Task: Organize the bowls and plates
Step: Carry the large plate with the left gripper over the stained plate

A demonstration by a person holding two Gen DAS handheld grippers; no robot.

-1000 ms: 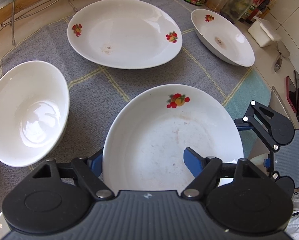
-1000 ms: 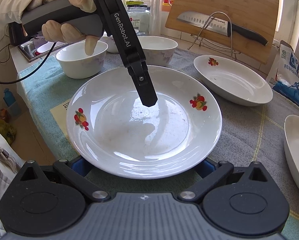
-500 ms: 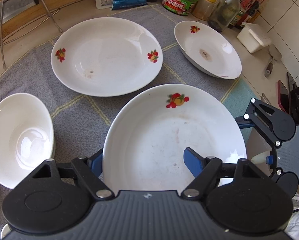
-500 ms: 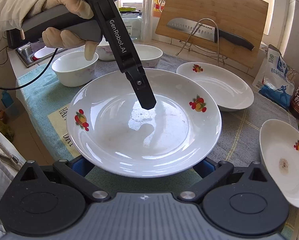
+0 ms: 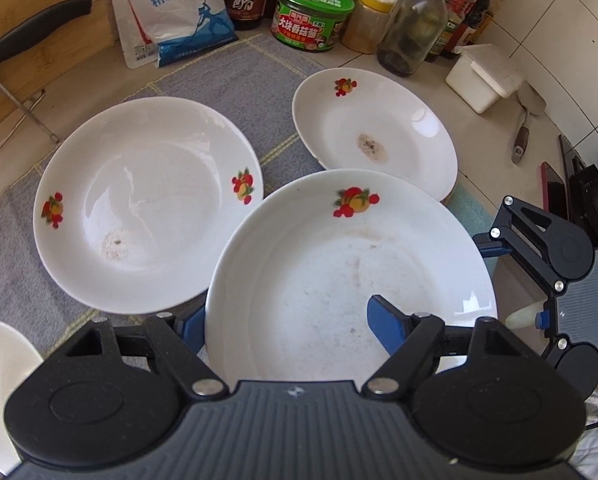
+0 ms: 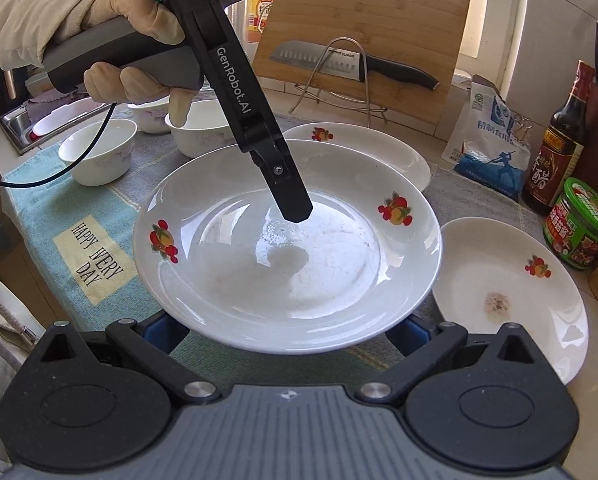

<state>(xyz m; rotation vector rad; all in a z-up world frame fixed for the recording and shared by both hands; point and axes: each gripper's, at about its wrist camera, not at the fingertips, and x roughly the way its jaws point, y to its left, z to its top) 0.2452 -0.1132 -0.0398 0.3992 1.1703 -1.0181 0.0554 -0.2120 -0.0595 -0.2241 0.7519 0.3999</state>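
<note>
A white fruit-print plate [image 5: 339,280] is held above the counter. My left gripper [image 5: 287,320] is shut on its rim, one blue finger [image 5: 387,324] inside the plate, the other under it. The same plate [image 6: 291,248] fills the right wrist view, where the left gripper's finger [image 6: 291,200] dips into it. My right gripper [image 6: 287,332] is open, its blue fingers [image 6: 163,332] spread below the plate's near rim. Two more fruit-print plates lie on the grey cloth: one at left [image 5: 147,204], one at back right [image 5: 375,136]. White bowls [image 6: 99,152] stand at far left.
Sauce bottle [image 6: 559,148], green-lidded jar [image 5: 311,16], salt bag [image 5: 171,12] and other bottles line the back. A cutting board with a knife [image 6: 351,64] leans on a wire rack. A white box [image 5: 483,80] and a spatula lie at right. A sink [image 6: 31,124] is far left.
The held plate has been carried right and toward the back plates, which now appear closer. The bowl at left has slid almost out of the left wrist view.
</note>
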